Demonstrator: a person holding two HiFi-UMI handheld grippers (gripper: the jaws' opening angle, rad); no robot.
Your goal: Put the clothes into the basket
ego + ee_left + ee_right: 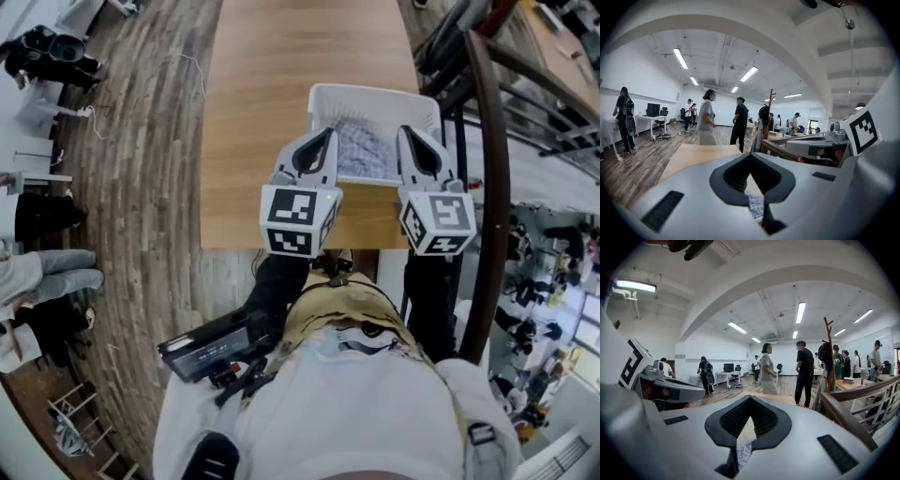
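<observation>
basket (pixel 375 95) long axis left-right | clothes (pixel 362 150) heaped inside | left gripper (pixel 328 136), right gripper (pixel 404 134): jaws pressed together

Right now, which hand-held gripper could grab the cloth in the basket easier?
Probably left, barely: the left hand-held gripper overlaps the cloth in the basket; the right hand-held gripper sits beside it. Both are shut.
</observation>
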